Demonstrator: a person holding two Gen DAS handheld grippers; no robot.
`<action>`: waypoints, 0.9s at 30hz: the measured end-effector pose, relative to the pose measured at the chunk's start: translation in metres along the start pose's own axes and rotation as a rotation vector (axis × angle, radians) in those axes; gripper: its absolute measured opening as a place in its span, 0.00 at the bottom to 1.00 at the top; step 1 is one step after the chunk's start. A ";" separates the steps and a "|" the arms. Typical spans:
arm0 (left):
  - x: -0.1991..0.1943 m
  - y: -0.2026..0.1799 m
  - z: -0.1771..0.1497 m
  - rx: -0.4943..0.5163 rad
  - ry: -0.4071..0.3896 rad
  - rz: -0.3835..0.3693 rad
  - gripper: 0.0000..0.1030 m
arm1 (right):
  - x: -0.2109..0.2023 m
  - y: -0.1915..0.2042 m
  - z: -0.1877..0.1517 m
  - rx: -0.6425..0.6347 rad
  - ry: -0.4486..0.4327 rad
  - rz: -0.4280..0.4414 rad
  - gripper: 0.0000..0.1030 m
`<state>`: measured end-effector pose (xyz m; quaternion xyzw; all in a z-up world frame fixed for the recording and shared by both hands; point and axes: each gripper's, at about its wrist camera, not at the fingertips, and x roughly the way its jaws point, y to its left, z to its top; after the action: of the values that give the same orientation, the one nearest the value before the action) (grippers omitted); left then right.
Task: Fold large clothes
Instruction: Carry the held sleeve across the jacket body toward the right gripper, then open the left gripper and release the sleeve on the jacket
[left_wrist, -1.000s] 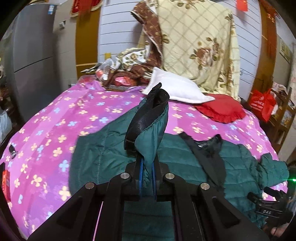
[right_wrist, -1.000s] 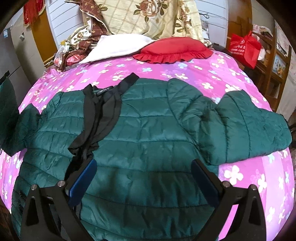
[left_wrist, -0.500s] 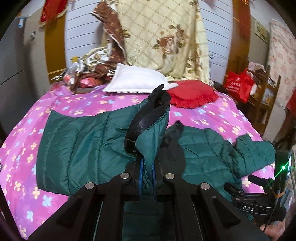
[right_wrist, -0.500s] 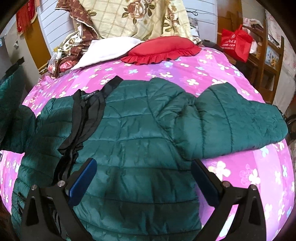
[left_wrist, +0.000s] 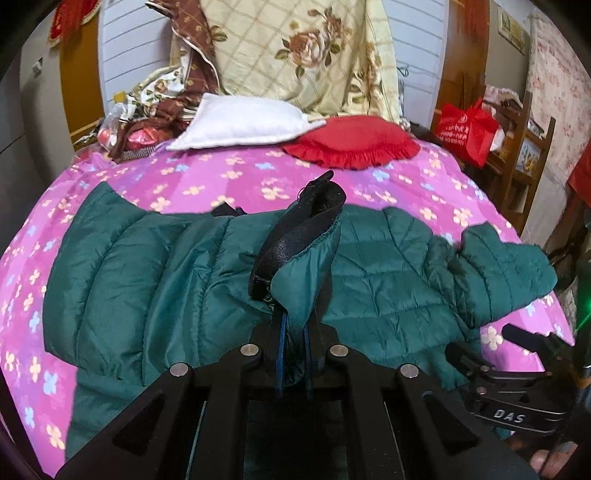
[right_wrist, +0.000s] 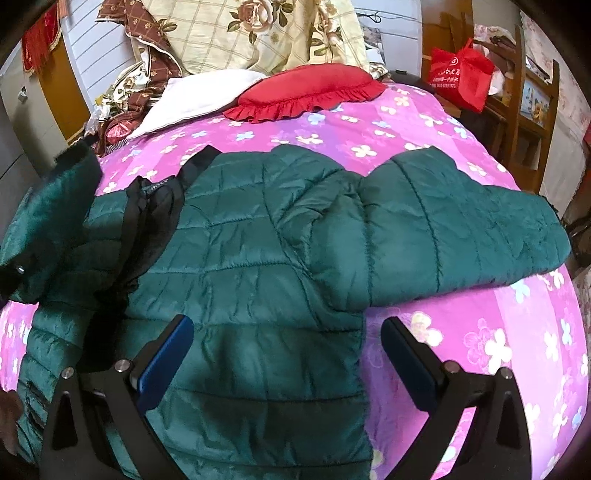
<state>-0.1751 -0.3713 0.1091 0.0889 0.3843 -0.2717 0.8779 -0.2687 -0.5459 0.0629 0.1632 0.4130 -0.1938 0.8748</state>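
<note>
dark green quilted puffer jacket (right_wrist: 258, 266) w/ black collar lining, spread flat across the bed, collar toward pillows. one sleeve (right_wrist: 461, 229) lies out flat to the right. the other sleeve's cuff (left_wrist: 306, 254), black-trimmed, is lifted up off the jacket body.

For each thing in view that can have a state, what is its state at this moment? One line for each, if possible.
green jacket: spread on the bed, front open, one sleeve lifted
lifted sleeve cuff: clamped in the left gripper
other sleeve: lying flat, stretched outward
right gripper: open, above the jacket hem, holding nothing
red cushion: lying on the bed, apart from the jacket
</note>
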 end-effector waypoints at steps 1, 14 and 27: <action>0.004 -0.002 -0.002 0.000 0.008 0.001 0.00 | 0.000 -0.001 0.000 -0.001 0.001 -0.003 1.00; 0.040 -0.011 -0.025 -0.045 0.105 -0.027 0.02 | -0.001 -0.016 -0.005 -0.011 0.024 -0.036 1.00; -0.033 0.033 -0.017 -0.054 0.068 -0.090 0.29 | -0.014 -0.006 -0.005 0.008 0.028 0.019 1.00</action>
<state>-0.1863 -0.3240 0.1198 0.0570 0.4248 -0.2971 0.8532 -0.2833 -0.5461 0.0702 0.1733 0.4229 -0.1850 0.8700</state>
